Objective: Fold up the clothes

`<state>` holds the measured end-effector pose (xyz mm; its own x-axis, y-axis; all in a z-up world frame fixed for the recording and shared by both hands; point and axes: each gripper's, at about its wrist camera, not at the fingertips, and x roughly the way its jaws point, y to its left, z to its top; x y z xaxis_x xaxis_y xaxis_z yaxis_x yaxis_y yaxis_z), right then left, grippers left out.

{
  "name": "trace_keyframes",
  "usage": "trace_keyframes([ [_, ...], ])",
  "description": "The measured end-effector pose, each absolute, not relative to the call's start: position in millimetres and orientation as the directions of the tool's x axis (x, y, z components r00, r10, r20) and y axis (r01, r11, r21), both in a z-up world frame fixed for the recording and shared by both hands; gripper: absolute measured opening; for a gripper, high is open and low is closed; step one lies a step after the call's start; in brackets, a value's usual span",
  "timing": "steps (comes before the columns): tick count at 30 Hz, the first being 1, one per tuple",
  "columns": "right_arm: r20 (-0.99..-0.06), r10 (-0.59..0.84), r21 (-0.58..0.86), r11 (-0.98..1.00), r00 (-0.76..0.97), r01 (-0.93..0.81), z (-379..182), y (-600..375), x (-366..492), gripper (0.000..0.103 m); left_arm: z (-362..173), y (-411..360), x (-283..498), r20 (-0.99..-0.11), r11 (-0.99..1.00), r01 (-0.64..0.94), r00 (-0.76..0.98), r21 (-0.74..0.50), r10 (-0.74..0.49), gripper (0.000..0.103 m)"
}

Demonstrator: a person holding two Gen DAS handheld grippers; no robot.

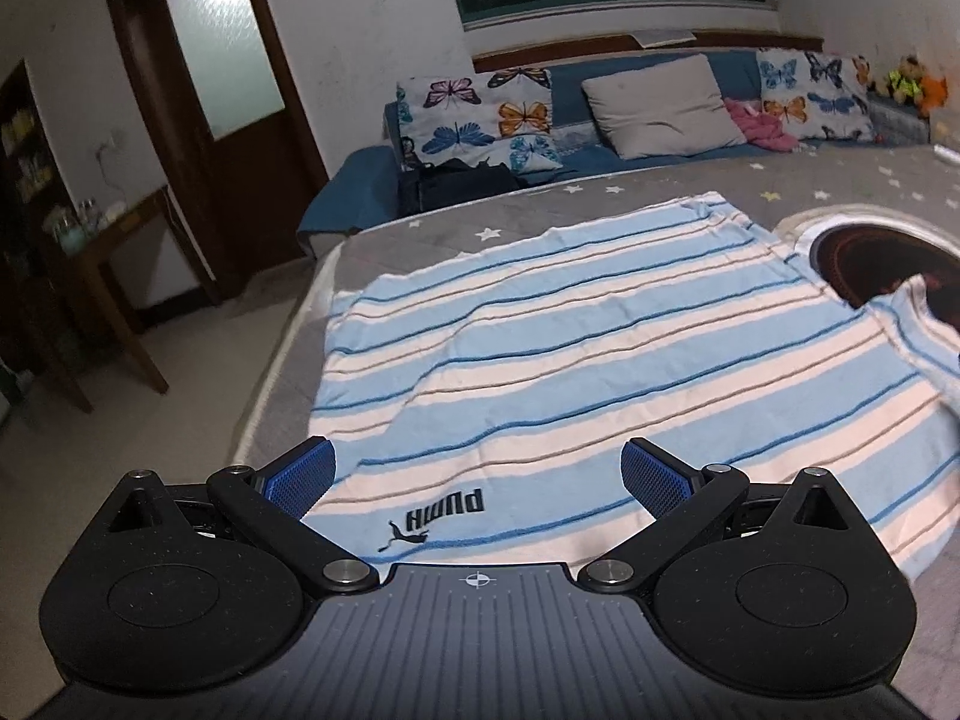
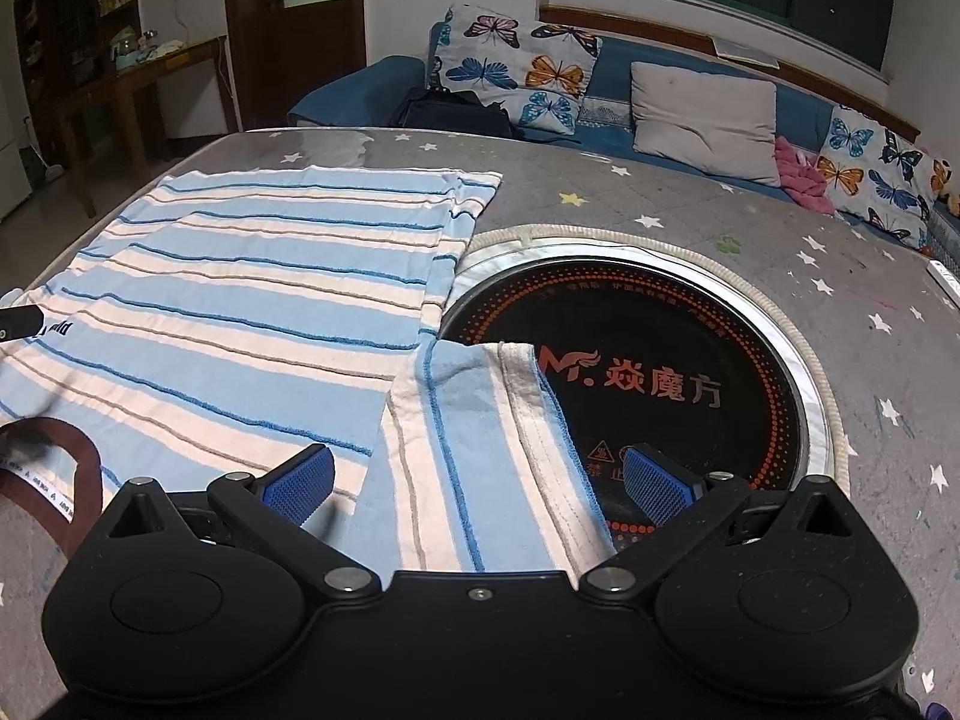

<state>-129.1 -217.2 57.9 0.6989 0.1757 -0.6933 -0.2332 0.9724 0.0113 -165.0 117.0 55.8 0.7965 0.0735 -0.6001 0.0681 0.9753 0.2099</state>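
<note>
A T-shirt (image 2: 252, 288) lies spread on the bench (image 2: 690, 204), its near sleeve (image 2: 474, 438) draped over the edge of a round induction cooktop (image 2: 690, 372) set into the bench to its right. Behind the bench runs a sofa (image 2: 612, 69) carrying cushions (image 2: 705, 120). A side table (image 1: 108, 252) stands by the door (image 1: 222, 90) at far left.

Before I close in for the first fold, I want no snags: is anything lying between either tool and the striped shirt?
Nothing visible. The left tool hangs open over the striped shirt near its logo, and the right tool is open over the sleeve, which lies partly across the round cooktop set in the table.
</note>
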Motion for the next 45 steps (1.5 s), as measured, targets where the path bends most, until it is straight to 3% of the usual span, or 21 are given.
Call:
trace_keyframes([
  [19,-0.694,0.178,0.008,0.971,0.698,-0.239,59,-214,-130,0.103,59,133,-160,-0.647,1.000,0.010,0.762,-0.008,-0.013,0.103],
  [45,-0.708,0.165,0.008,0.974,0.686,-0.225,51,-217,-133,0.103,56,134,-161,-0.639,0.997,0.002,0.768,0.079,0.050,0.103],
])
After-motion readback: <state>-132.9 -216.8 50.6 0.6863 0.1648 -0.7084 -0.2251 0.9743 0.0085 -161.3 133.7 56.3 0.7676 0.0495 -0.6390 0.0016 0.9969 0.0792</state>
